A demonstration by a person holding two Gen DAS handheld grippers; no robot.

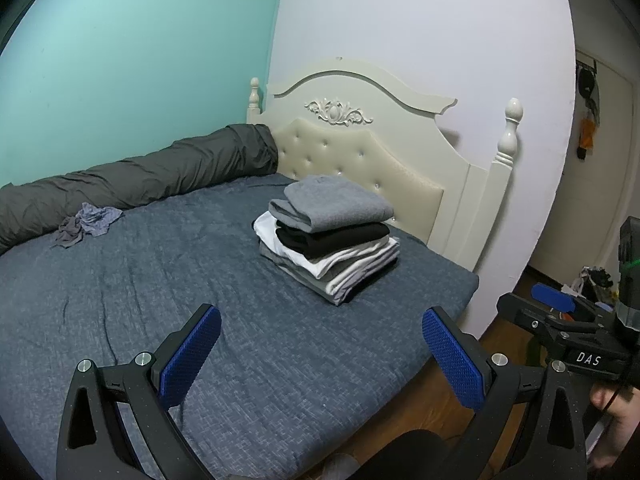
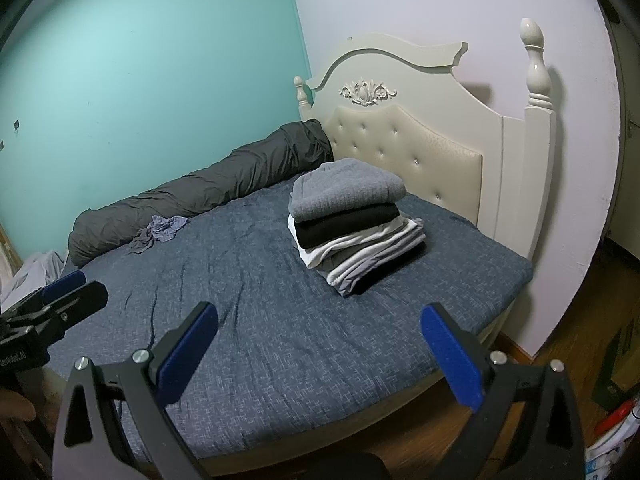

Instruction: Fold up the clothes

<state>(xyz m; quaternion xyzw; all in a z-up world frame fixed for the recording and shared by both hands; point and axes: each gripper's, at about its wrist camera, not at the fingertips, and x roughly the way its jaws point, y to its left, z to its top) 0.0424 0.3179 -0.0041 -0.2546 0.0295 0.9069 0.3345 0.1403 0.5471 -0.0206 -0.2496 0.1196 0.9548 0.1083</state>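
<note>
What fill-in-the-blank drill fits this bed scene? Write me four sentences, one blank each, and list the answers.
1. The top item of the folded stack is coloured ____.
2. The crumpled cloth is still ____.
3. Both the left gripper and the right gripper are ____.
4. The stack sits near the bed's ____.

Answers: grey; unfolded; open; headboard.

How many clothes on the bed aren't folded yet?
1 that shows: a crumpled bluish-grey garment lying beside the dark rolled quilt, apart from the folded stack. More may be hidden.
</note>
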